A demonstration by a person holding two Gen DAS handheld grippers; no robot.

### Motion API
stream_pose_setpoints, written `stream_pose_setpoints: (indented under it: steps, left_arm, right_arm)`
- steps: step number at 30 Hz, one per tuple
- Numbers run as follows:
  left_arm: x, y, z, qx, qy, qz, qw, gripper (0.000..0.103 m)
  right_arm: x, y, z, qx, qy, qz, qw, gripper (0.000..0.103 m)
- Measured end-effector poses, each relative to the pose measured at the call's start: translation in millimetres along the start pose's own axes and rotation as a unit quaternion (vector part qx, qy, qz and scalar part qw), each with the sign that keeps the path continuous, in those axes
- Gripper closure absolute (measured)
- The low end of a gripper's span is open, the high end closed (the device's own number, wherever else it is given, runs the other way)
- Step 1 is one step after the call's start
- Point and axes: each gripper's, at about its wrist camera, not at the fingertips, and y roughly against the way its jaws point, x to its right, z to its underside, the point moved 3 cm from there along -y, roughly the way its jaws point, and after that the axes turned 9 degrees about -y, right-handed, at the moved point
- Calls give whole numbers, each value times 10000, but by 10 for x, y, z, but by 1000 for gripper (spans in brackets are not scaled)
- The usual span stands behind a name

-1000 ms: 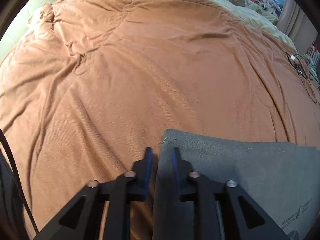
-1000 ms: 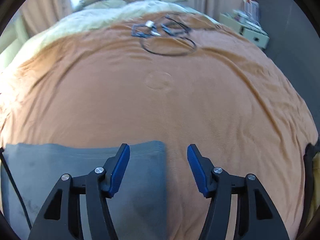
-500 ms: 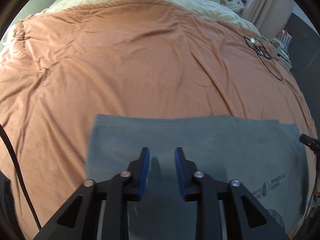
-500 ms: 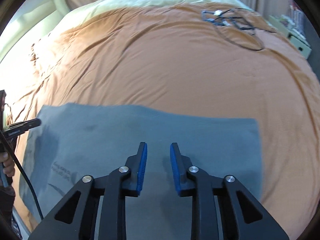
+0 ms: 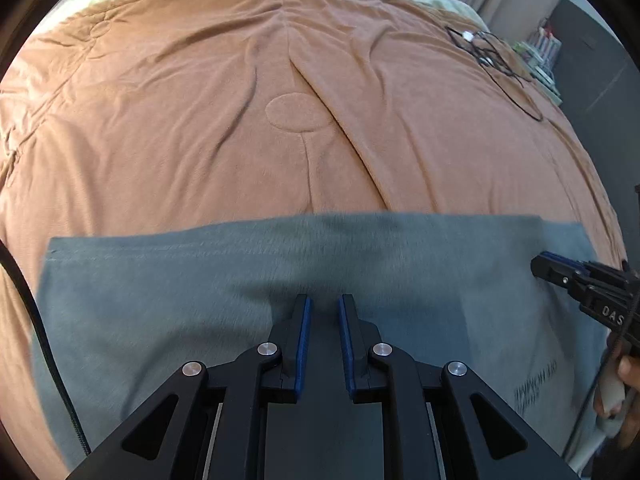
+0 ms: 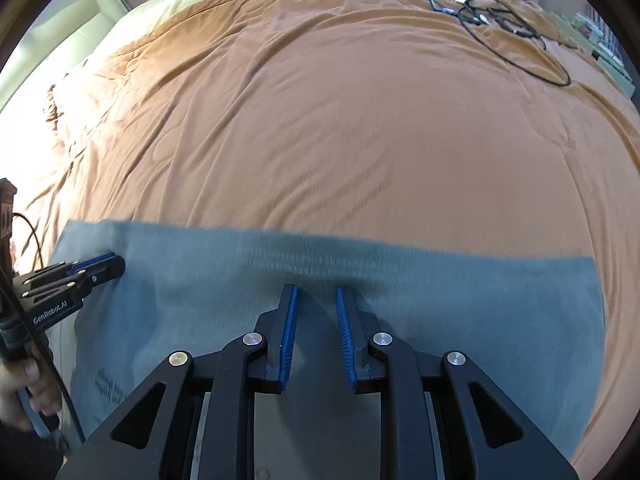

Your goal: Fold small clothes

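1. In the left wrist view, a grey garment (image 5: 200, 300) is seen spread flat on an orange-brown blanket (image 5: 280, 120), its far edge running straight across the picture.
2. The left gripper (image 5: 323, 308) is pointed steeply down over the near middle of the garment, and grey cloth is seen below and between its blue-padded fingers (image 5: 303, 332).
3. The jaws of the left gripper are closing and stand narrowly apart; no fold of cloth is seen pinched between the pads, though whether the tips touch the cloth cannot be told.
4. At the right edge of the same view the right gripper (image 5: 538, 266) is seen side-on over the garment's right part, just above dark printed lettering (image 5: 534, 388); part of a hand (image 5: 624, 396) is visible on its handle.
5. A tangle of black cables (image 5: 496, 60) is seen far off on the blanket, well apart from the garment.
6. In the right wrist view, the same grey garment (image 6: 480, 320) is seen across the lower half, on the blanket (image 6: 360, 120).
7. The right gripper (image 6: 316, 292) is held over the garment near its far edge; its jaws are closing with a narrow gap between the blue pads (image 6: 289, 332), and only flat cloth is seen through that gap.
8. At the left edge the left gripper (image 6: 116, 266) is seen above the garment's left end, borne by a hand (image 6: 24, 384); from this side its gap cannot be judged.
9. The cables (image 6: 500, 20) lie at the far right of the blanket.
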Motion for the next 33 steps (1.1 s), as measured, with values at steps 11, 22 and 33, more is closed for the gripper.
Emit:
stream_pose_setpoints:
  steps: [11, 22, 33]
  left_arm:
    - [102, 60, -65, 186, -32, -560, 9983, 87]
    - [136, 267, 425, 17, 188, -113, 9998, 56]
    - [319, 641, 1291, -76, 8, -238, 9997, 30]
  right_arm:
    - [-97, 44, 83, -10, -167, -50, 9998, 86]
    - [-232, 337, 805, -517, 331, -56, 9981, 53]
    - [-239, 715, 1466, -510, 365, 234, 9978, 53]
